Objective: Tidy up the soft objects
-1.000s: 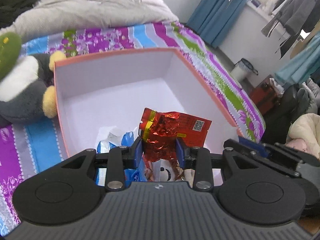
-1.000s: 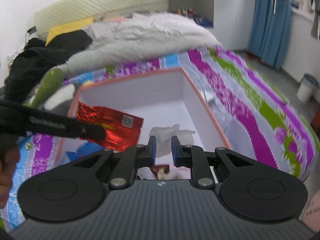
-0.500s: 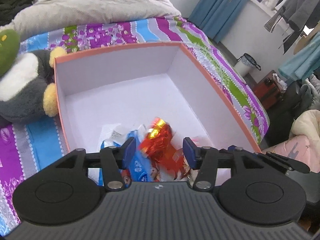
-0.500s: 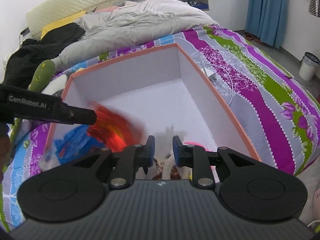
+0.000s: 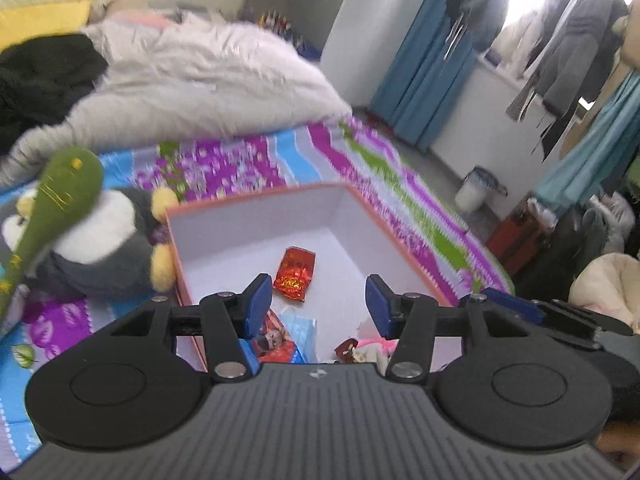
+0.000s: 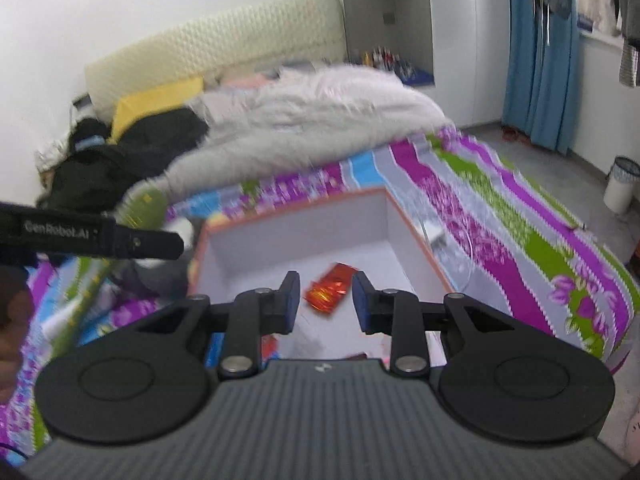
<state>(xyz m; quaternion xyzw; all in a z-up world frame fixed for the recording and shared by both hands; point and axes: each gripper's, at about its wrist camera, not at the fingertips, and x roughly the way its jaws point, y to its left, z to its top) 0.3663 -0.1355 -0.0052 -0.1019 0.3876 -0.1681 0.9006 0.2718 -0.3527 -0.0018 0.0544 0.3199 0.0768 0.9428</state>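
Note:
A white box with an orange rim [image 5: 256, 205] [image 6: 296, 205] lies on the striped bedspread. A red foil packet [image 5: 294, 274] [image 6: 330, 292] rests flat on its floor, with a blue packet [image 5: 298, 330] and a pink item [image 5: 372, 350] at the near end. My left gripper [image 5: 318, 300] hovers above the box, open and empty. My right gripper [image 6: 325, 300] also hangs over the box, its jaws opening with nothing between them; the red packet shows through the gap, far below. A left finger [image 6: 100, 236] crosses the right wrist view.
A grey-and-white penguin plush [image 5: 100, 240] and a green plush [image 5: 60, 208] lie left of the box. A grey duvet [image 5: 208, 84] and black clothes [image 6: 120, 152] fill the bed's far end. The bed's right edge drops to a floor with a bin [image 5: 478, 192].
The left gripper let go of the red packet, which fell onto the box floor. Both grippers rose away from the box. The right jaws went from shut to parted.

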